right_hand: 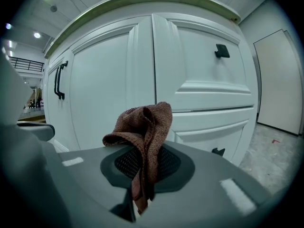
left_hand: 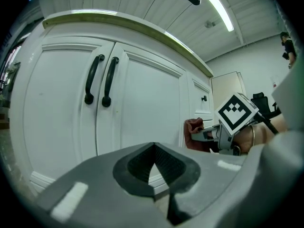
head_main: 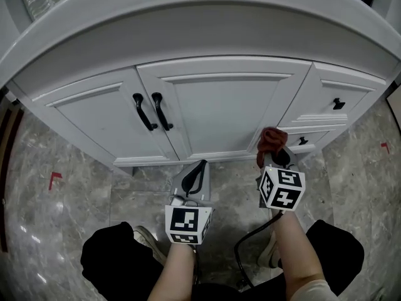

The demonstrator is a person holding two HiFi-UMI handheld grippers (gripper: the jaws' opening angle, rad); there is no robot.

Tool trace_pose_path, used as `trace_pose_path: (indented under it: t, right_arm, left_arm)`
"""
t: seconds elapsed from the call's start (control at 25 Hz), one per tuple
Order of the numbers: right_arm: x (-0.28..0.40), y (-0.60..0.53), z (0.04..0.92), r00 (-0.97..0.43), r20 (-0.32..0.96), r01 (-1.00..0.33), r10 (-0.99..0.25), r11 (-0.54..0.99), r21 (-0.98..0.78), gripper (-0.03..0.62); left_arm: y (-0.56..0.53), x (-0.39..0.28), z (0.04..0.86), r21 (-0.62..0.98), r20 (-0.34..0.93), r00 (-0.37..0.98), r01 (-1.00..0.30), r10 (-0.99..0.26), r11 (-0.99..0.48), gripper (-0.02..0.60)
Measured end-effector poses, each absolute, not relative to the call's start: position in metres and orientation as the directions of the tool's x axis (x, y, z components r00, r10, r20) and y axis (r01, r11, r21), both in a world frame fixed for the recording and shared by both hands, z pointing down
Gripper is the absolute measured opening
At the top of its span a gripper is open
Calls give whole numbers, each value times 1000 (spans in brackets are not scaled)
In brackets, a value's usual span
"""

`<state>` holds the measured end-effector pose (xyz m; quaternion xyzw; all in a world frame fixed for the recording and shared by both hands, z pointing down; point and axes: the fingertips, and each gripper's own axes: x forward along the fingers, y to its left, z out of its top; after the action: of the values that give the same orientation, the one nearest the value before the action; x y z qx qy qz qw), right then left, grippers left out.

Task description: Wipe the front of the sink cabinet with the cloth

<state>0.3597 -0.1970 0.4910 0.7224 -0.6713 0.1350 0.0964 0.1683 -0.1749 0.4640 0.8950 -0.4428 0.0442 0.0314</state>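
— Where's the cloth (right_hand: 142, 127) got to?
— Pinched in the right gripper (head_main: 276, 160). It's a rust-brown bunch standing up out of the clamped jaws, with a tail hanging below them. It's held low in front of the sink cabinet (head_main: 88, 108), before the bottom drawer (head_main: 319, 135) on the cabinet's right side, just past the double doors.
— Is it touching the cabinet?
— I can't tell from here. It's close to the drawer front, anyway.
— And the other tool?
— The left gripper (head_main: 194, 179) has its jaws closed together with nothing between them. It sits out from the cabinet's foot, below the right-hand door (head_main: 219, 115), pointing at the front.
— What else is around?
— Two black bar handles (head_main: 153, 111) hang side by side where the cabinet doors meet, and there's a small black knob (head_main: 338, 103) on the upper drawer. The grey marbled floor (head_main: 81, 180) runs out from the cabinet's base, with a little red mark (head_main: 55, 179) off to the cabinet's left
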Motion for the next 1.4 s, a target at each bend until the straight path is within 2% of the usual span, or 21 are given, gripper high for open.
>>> trace_pose_path:
  t: [0.12,0.24,0.32,0.56,0.76,1.08,1.4]
  right_arm:
    - [339,-197,496,8,324,-999,-946,-24,-44,80]
    - [302,-200,511,-60,349,-998,-935,55,-25,80]
    - [273,-202,524,-107,371,-994,-922,109,-16,80]
    - [178,-215,557,-262,406,-960,-875,280,-17,81]
    - [128,-229,574,-334,413,-937,-847,344,-53,81]
    - [100,-247,593,-367,388,-929,-845,351,-114,81]
    - [131,-246,600,-326,412,-945,-851,301,-125,83]
  left_arm:
    - [-175,157,473,-10,131,591,-802,-796,-597,0]
    - [-172,135,486,43,143,559,-828,-816,-560,0]
    - [-171,120,495,81,154,543,-840,-826,-537,0]
    - [-173,76,508,55,181,485,-873,-855,-484,0]
    - [-178,48,511,68,188,447,-894,-875,-442,0]
    - [-178,25,523,43,223,437,-898,-872,-439,0]
    - [-184,39,517,83,201,455,-890,-867,-448,0]
